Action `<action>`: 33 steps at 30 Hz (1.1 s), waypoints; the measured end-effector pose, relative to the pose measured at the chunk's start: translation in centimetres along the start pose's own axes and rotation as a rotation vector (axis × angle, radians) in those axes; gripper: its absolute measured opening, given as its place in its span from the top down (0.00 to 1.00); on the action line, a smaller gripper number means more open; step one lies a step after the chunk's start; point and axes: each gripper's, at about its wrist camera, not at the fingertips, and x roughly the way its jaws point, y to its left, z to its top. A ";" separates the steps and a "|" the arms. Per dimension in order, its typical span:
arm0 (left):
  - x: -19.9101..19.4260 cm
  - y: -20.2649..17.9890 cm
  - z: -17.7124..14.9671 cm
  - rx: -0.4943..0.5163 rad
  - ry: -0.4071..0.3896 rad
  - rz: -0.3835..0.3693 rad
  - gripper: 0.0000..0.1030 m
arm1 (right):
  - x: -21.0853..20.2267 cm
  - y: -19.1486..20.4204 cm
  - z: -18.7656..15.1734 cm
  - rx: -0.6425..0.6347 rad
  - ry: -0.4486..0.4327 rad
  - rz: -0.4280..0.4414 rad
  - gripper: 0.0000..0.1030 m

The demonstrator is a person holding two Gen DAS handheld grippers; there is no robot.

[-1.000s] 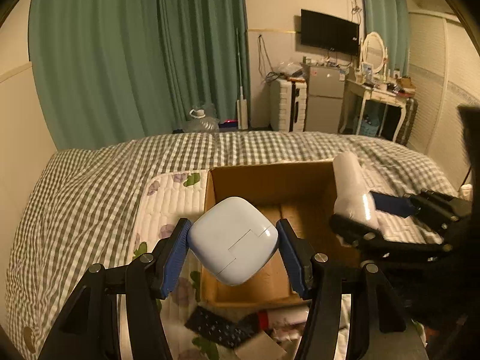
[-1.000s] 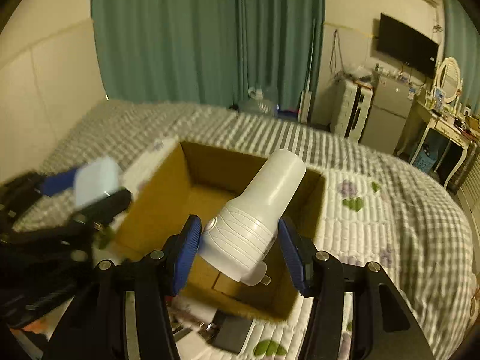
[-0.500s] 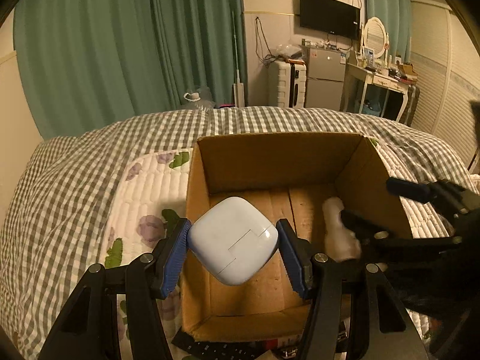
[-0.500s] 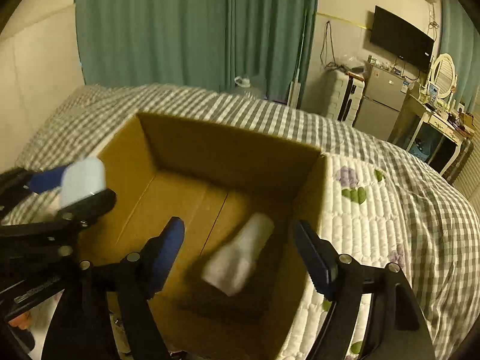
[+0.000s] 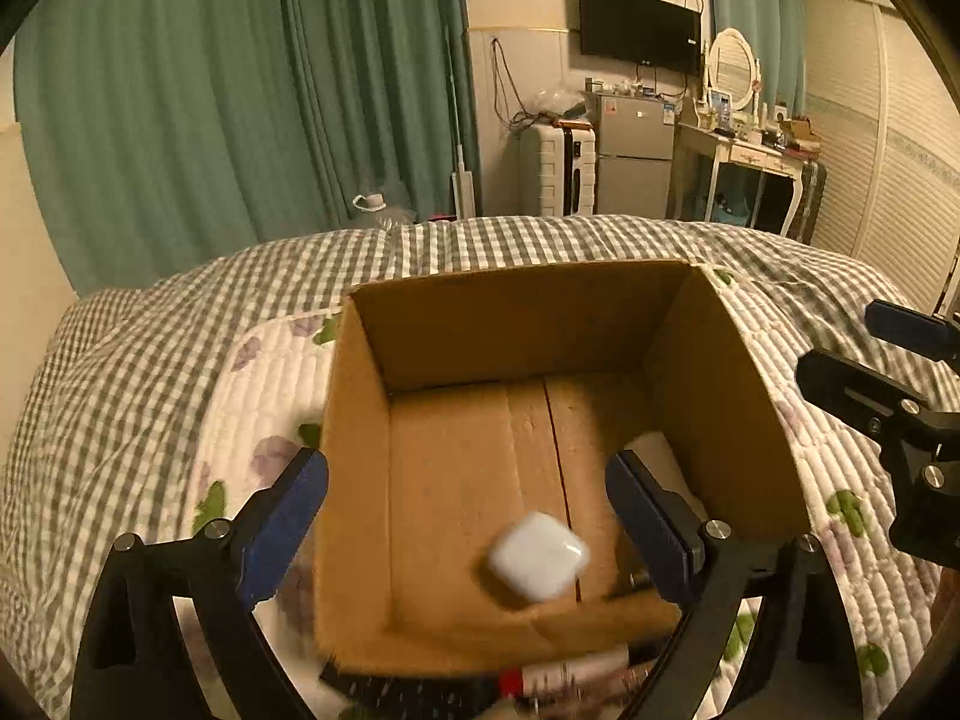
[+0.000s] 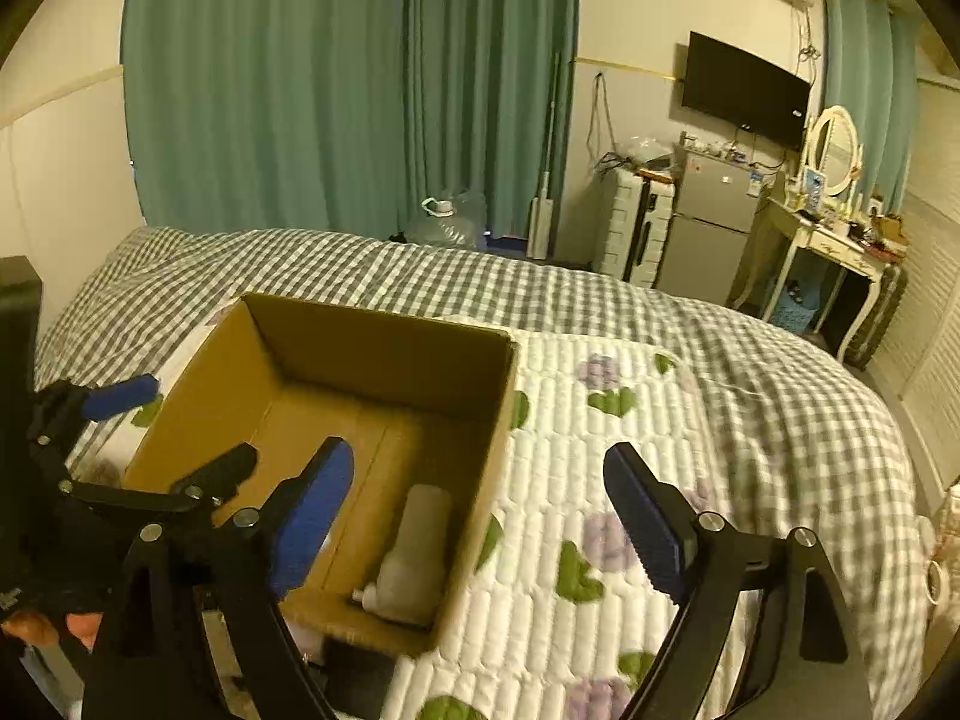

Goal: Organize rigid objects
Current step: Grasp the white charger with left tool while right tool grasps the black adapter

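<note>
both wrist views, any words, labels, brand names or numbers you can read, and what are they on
None can be read in either view.
Fridge: stickers on the door, too small to read.
White case in the cardboard box: blurred, no print shows.
White bottle in the box: blurred, no label shows.
TV: screen dark.
Items under the box's near edge: blurred.
</note>
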 end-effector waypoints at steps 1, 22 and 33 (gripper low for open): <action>-0.8 0.2 -0.2 -0.004 -0.003 0.004 0.07 | -0.6 0.1 -0.2 -0.003 0.001 -0.003 0.16; -4.0 2.6 -11.3 -0.147 0.115 0.065 0.00 | -0.2 5.1 -10.9 0.018 0.256 0.022 0.14; -0.2 1.6 -13.7 -0.152 0.220 0.038 0.00 | 6.8 5.5 -13.9 0.081 0.381 0.084 0.44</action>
